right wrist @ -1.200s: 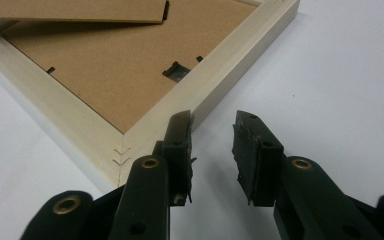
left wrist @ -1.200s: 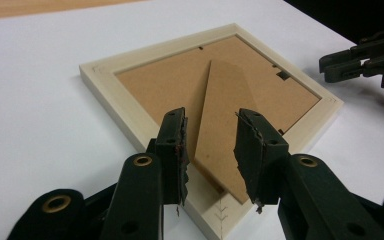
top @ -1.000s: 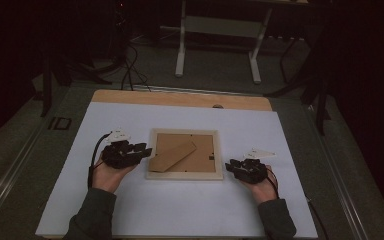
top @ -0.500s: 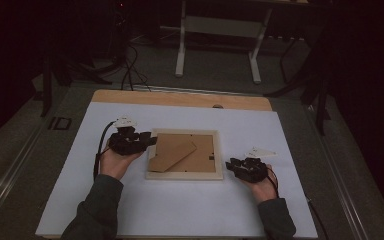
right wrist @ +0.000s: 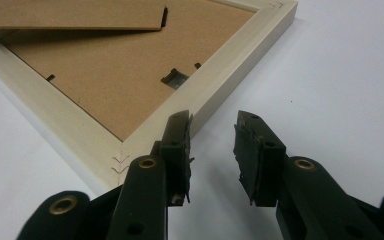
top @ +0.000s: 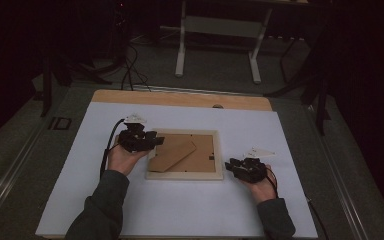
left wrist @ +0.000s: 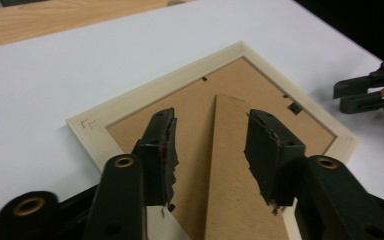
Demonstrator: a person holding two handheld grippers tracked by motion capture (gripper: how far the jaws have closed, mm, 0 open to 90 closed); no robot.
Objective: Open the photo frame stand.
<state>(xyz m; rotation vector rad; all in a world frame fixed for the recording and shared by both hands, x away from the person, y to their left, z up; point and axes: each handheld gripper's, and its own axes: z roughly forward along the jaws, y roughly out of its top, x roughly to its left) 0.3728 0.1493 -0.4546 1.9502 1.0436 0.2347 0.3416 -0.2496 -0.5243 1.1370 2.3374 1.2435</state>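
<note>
A pale wooden picture frame (top: 185, 176) lies face down mid-table, its brown backing board and folded cardboard stand (top: 172, 154) facing up. My left gripper (top: 159, 140) hovers open over the frame's left edge. In the left gripper view its jaws (left wrist: 211, 120) straddle the narrow end of the stand (left wrist: 230, 150) above the frame (left wrist: 130, 102). My right gripper (top: 228, 165) is open just off the frame's right lower corner. In the right gripper view (right wrist: 212, 120) its left jaw sits beside the frame rim (right wrist: 220, 65), with white sheet between the jaws.
A white sheet (top: 180, 210) covers the table, with a bare wooden strip (top: 180, 98) along the far edge. Beyond it stand a white desk frame (top: 182, 45) and floor cables (top: 130, 65). The right gripper (left wrist: 370, 92) shows at the right in the left gripper view.
My left gripper moved forward and to the right, from beside the frame's left edge to over its back panel. The right gripper stayed almost still.
</note>
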